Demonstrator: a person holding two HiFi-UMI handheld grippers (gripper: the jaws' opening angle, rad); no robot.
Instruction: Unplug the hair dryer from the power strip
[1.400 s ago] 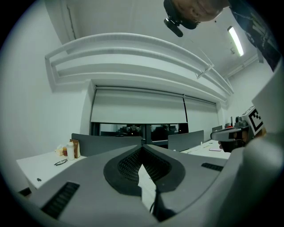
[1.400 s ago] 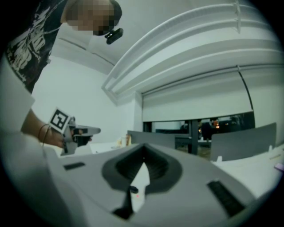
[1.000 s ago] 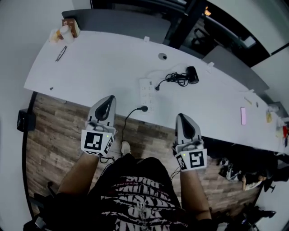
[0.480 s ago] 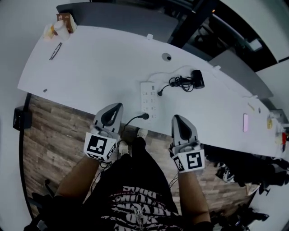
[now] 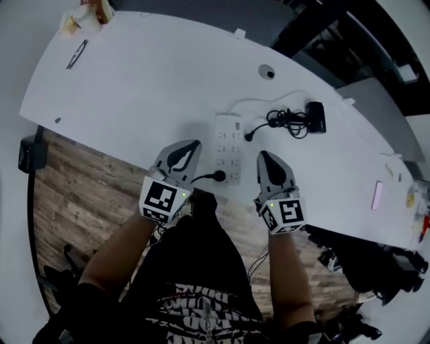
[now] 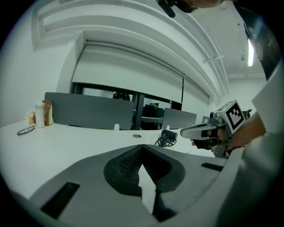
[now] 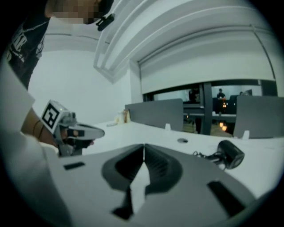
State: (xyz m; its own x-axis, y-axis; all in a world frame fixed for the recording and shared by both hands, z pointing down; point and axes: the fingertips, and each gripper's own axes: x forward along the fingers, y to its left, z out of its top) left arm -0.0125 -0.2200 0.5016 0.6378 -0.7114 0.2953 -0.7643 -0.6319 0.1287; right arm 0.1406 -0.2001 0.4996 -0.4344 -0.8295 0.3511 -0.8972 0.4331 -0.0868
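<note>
The white power strip (image 5: 228,149) lies on the white table (image 5: 134,94), its long side running away from me. A black hair dryer (image 5: 314,115) rests to its right with its cord bunched (image 5: 285,121). The cord's black plug (image 5: 248,136) sits at the strip's right edge. Another black plug (image 5: 216,177) is at the strip's near end. My left gripper (image 5: 195,143) is shut and empty, just left of the strip. My right gripper (image 5: 262,154) is also shut and empty, just to its right. The hair dryer (image 7: 228,155) shows beyond my right gripper (image 7: 143,146).
A cable hole (image 5: 266,71) lies behind the strip. Glasses (image 5: 76,55) and small containers (image 5: 84,13) sit at the far left, a pink phone (image 5: 377,195) at the right. Grey partitions (image 6: 88,116) line the table's far side. Wooden floor (image 5: 74,201) runs below the near edge.
Both grippers came down and forward from over the floor to the table's near edge, ending on either side of the power strip's near end. Both stayed shut.
</note>
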